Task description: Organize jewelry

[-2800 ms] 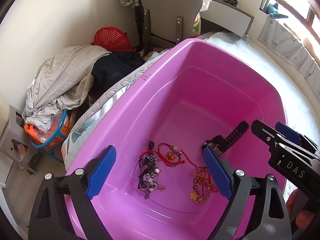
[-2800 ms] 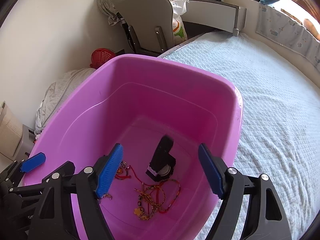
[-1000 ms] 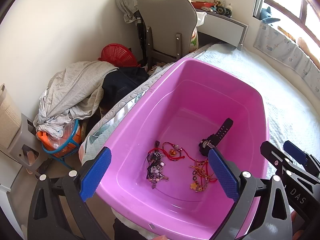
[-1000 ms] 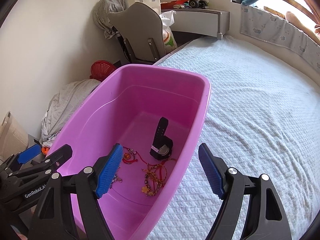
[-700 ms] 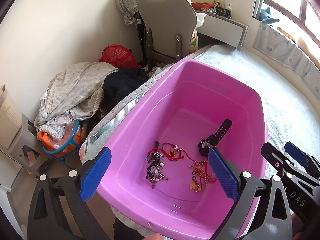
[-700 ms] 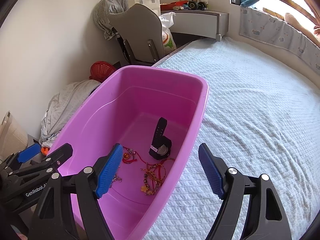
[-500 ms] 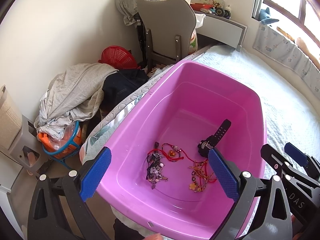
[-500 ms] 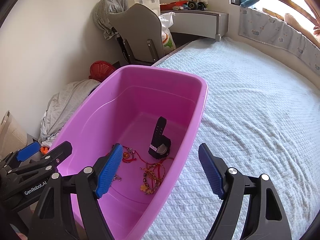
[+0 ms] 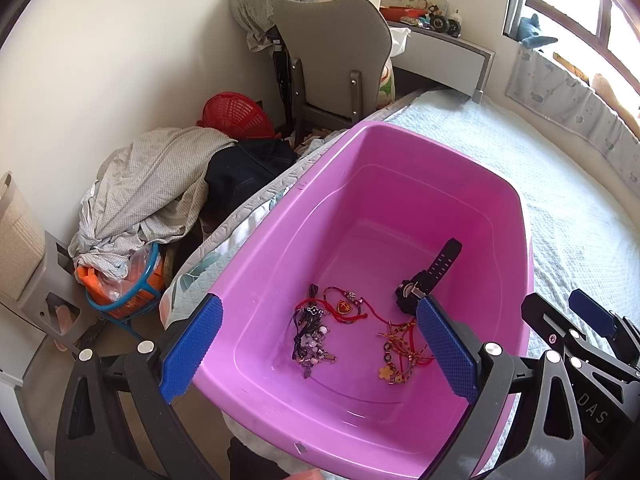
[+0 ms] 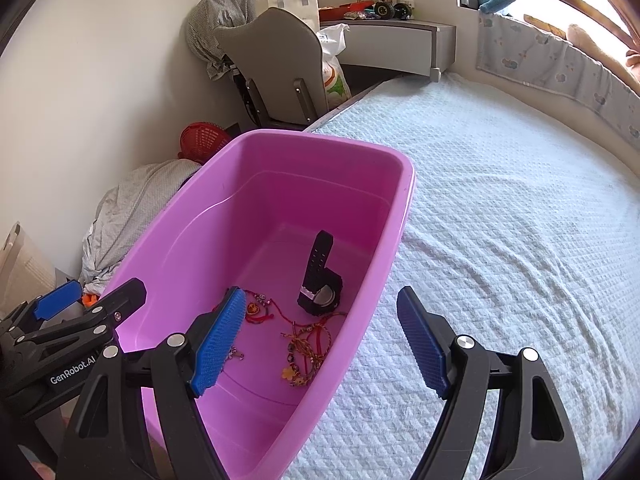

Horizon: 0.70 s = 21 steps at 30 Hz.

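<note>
A pink plastic tub (image 9: 400,148) (image 10: 404,200) sits on the bed's left edge. On its floor lie a black watch (image 9: 430,276) (image 10: 318,280), a red cord bracelet with a heart charm (image 9: 344,305) (image 10: 256,309), a purple beaded piece (image 9: 310,338) and a red-gold charm bracelet (image 9: 400,354) (image 10: 306,350). My left gripper (image 9: 316,352) is open and empty, held above the tub's near end. My right gripper (image 10: 320,344) is open and empty, over the tub's right rim.
The white quilted bed (image 10: 520,220) stretches right of the tub. Left of the bed lie a pile of clothes (image 9: 152,184), a red basket (image 9: 236,116) and an orange-and-blue basket (image 9: 124,292). A grey chair (image 9: 332,56) and a desk (image 9: 440,52) stand behind.
Both grippers have pulled up and back from inside the tub, so more of the tub, bed and room shows. Both stay open and empty. The jewelry has not moved.
</note>
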Each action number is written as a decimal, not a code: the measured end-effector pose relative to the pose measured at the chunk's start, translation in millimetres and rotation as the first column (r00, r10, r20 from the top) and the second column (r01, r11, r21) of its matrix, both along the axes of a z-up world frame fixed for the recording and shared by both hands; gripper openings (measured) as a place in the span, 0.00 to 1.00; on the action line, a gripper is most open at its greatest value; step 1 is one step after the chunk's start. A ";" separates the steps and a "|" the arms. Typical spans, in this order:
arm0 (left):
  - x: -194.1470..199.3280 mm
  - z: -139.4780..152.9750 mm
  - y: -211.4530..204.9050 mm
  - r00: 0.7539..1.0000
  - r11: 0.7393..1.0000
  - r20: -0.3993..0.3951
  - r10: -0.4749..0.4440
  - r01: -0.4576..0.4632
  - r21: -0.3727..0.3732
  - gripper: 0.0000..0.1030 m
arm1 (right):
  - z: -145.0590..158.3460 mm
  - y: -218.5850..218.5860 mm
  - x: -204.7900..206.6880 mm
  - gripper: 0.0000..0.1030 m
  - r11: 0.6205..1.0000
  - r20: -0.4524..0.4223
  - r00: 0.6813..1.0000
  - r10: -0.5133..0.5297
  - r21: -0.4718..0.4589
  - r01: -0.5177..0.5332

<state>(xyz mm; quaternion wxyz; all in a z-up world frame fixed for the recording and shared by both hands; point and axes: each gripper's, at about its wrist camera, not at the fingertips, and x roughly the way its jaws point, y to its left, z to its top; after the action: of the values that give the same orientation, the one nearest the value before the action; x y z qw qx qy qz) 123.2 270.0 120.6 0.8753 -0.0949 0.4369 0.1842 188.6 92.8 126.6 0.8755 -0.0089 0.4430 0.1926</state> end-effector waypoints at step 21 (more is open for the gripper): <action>1.6 -2.6 5.0 1.000 1.000 -0.008 0.007 -0.007 0.000 0.93 | 0.0 1.4 -1.3 0.72 1.000 0.001 1.000 -0.002 -0.002 0.002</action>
<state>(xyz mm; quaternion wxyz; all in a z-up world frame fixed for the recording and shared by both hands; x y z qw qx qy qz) 124.8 274.9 118.0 0.8730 -0.0955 0.4398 0.1877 187.3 94.3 126.6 0.8760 -0.0097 0.4426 0.1912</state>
